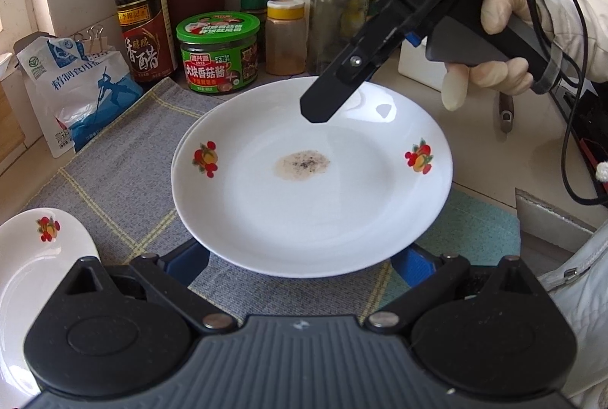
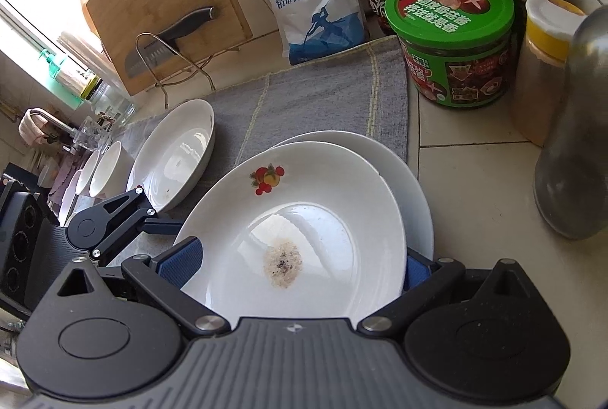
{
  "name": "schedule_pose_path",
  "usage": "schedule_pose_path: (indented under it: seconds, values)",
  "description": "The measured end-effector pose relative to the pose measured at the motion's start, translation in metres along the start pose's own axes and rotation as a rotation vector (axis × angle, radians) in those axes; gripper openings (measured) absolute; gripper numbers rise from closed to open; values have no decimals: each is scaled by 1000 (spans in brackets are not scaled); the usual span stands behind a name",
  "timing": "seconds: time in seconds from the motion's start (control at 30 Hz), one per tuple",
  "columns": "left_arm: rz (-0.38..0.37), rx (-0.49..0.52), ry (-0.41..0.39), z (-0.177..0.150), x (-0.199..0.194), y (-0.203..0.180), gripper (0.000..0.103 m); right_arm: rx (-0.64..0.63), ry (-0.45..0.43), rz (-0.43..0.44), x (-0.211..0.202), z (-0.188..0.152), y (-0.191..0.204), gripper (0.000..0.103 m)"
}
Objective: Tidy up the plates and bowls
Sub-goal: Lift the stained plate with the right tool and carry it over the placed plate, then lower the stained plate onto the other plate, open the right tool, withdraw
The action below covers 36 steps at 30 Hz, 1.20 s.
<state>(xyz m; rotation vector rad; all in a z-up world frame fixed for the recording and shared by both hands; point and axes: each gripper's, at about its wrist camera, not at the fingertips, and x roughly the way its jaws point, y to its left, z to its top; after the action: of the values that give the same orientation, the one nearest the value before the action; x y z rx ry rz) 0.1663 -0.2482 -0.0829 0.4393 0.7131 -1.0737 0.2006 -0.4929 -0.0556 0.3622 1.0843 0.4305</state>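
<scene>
The soiled plate (image 2: 292, 230) sat on a second plate (image 2: 414, 188) at the right edge of the grey mat (image 2: 315, 97). The left gripper (image 1: 300, 268) and right gripper (image 2: 300, 280) each straddled its rim, jaws wide, gripping nothing. Left of the plate lay another plate (image 2: 174, 150) and bowls (image 2: 106, 169). Risk: closing on the glazed rim at an angle could let it slip, or drag the lower plate against the green jar (image 2: 452, 40) behind it.

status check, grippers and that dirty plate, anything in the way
Left gripper and right gripper both open, jaws straddling the dirty plate. It sits on another plate. Condiment jars crowd the far side.
</scene>
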Motion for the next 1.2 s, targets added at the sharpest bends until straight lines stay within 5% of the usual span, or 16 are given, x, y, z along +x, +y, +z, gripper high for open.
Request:
schedule_pose_path:
  seconds: [1.2]
  values:
    - [63, -54, -57, -4, -8, -11, 101, -2, -20, -126, -19, -26, 13, 103]
